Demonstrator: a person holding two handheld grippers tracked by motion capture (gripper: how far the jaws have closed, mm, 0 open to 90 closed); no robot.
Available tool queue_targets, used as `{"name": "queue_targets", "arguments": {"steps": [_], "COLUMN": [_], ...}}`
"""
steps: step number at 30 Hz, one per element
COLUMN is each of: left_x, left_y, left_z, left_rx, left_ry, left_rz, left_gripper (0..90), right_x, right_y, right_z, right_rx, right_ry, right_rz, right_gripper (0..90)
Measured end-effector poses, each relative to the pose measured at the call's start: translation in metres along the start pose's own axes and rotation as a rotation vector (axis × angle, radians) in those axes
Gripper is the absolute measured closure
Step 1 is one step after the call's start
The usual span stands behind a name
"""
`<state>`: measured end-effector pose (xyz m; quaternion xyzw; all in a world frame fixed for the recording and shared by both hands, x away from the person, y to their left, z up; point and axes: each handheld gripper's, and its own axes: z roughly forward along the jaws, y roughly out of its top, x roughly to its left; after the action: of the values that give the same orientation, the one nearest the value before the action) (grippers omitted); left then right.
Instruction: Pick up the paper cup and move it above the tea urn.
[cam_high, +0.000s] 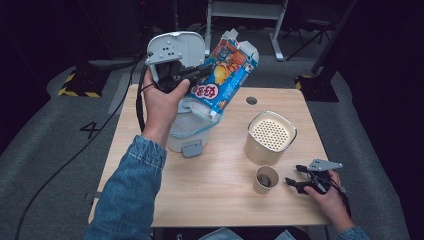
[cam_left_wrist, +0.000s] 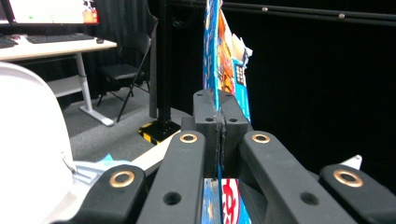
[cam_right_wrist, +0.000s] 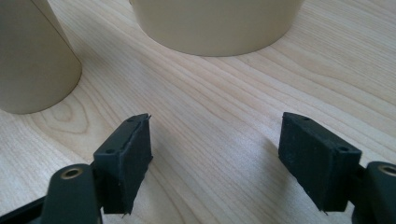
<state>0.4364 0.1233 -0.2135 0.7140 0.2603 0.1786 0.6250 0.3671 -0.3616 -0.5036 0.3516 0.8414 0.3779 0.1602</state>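
Note:
A blue snack bag (cam_high: 227, 75) with orange pictures and a torn-open top hangs tilted in the air above a white pedal bin (cam_high: 192, 132). My left gripper (cam_high: 202, 71) is shut on the bag's edge. In the left gripper view the jaws (cam_left_wrist: 218, 116) press together on the thin blue bag (cam_left_wrist: 224, 65). My right gripper (cam_high: 297, 180) rests on the table just right of a small paper cup (cam_high: 266, 179). Its jaws (cam_right_wrist: 215, 158) stand open over bare wood with nothing between them, and the cup (cam_right_wrist: 28, 60) is off to the left.
The bin's white lid (cam_high: 190, 45) stands open behind the left hand, and a plastic liner shows in its mouth. A beige canister (cam_high: 270, 137) with a perforated top stands behind the cup. The wooden table (cam_high: 220, 200) has free room at its front middle. Desk legs and dark stands lie beyond.

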Motion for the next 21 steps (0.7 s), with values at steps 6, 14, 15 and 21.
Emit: {"name": "queue_targets", "arguments": {"steps": [6, 14, 15, 21], "left_x": [0.002, 0.008, 0.009, 0.023], "left_y": [0.014, 0.030, 0.032, 0.042], "left_z": [0.002, 0.004, 0.004, 0.002], "left_rx": [-0.015, -0.044, -0.050, -0.084], "left_ry": [0.025, 0.057, 0.061, 0.103], "left_rz": [0.020, 0.028, 0.030, 0.023], "left_gripper": [89.0, 89.0, 88.9, 88.9], "right_x": [0.000, 0.000, 0.000, 0.001], "right_y": [0.000, 0.000, 0.000, 0.000], "right_z": [0.000, 0.000, 0.000, 0.000], "right_rx": [0.000, 0.000, -0.001, -0.001], "right_ry": [-0.001, -0.001, -0.002, -0.008], "right_rz": [0.000, -0.001, 0.002, 0.001], "right_gripper": [25.9, 25.9, 25.9, 26.0]}}
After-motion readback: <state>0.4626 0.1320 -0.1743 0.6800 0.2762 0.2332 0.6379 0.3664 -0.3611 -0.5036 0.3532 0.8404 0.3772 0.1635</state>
